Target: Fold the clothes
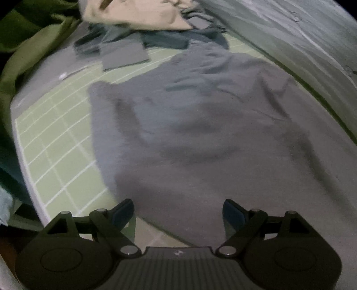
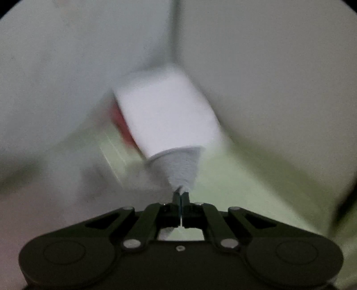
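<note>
Left tool (image 1: 178, 214) wide open, fingers (image 1: 123, 210) apart over near edge of a grey garment (image 1: 200, 125) spread flat, wrinkled, on a counter with green gridded mat (image 1: 55, 142). Far end: folded grey piece (image 1: 125, 55) by a dark teal garment (image 1: 165, 39), beige garment (image 1: 138, 13) piled partly on the teal one. Green cloth (image 1: 29, 51) bunched along left edge; pale striped fabric (image 1: 290, 38) on right, blurred.

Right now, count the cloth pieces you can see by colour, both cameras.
Grey: 2, spread garment, folded piece
Dark teal: 1
Beige: 1
Green: 1
White: 1, pinched in the right gripper
Total: 6
</note>
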`<state>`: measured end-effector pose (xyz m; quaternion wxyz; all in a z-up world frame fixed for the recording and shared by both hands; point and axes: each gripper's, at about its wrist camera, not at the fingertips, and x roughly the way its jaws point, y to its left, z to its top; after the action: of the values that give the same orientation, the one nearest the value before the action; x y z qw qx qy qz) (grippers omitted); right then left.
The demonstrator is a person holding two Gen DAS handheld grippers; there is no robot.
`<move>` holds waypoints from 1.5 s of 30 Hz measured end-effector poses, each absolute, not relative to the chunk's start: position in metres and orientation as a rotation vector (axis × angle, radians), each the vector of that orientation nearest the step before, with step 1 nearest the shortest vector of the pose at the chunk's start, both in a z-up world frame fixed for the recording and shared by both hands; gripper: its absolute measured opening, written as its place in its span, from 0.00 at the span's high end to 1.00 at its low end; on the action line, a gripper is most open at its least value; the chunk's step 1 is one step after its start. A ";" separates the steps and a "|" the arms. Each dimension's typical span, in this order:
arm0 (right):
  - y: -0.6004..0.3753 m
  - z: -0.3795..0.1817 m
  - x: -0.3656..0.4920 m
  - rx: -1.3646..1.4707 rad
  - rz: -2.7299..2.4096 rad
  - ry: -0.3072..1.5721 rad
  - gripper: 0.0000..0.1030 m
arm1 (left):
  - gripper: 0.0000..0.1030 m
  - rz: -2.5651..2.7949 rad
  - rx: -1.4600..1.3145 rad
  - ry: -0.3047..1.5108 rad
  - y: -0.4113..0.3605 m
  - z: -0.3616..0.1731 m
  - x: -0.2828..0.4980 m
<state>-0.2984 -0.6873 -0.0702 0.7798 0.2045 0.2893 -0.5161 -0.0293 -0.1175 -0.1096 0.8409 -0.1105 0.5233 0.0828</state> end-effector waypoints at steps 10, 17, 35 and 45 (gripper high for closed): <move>-0.674 -0.098 -0.320 0.592 -1.167 0.643 0.99 | 0.15 0.233 -0.279 1.096 -0.056 -0.114 -0.015; -0.667 -0.080 -0.326 0.575 -1.174 0.603 0.99 | 0.55 0.245 -0.299 1.067 -0.041 -0.119 0.012; -0.642 -0.093 -0.364 0.622 -1.158 0.652 0.99 | 0.93 0.286 -0.270 0.928 0.027 -0.075 0.007; -0.634 -0.133 -0.389 0.768 -1.131 0.698 0.43 | 0.32 0.325 -0.267 0.952 0.006 -0.075 -0.025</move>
<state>-0.3887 -0.6336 -0.1334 0.7197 0.3473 0.3159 -0.5115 -0.0252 0.0061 -0.0753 0.8676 -0.1274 0.4549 0.1552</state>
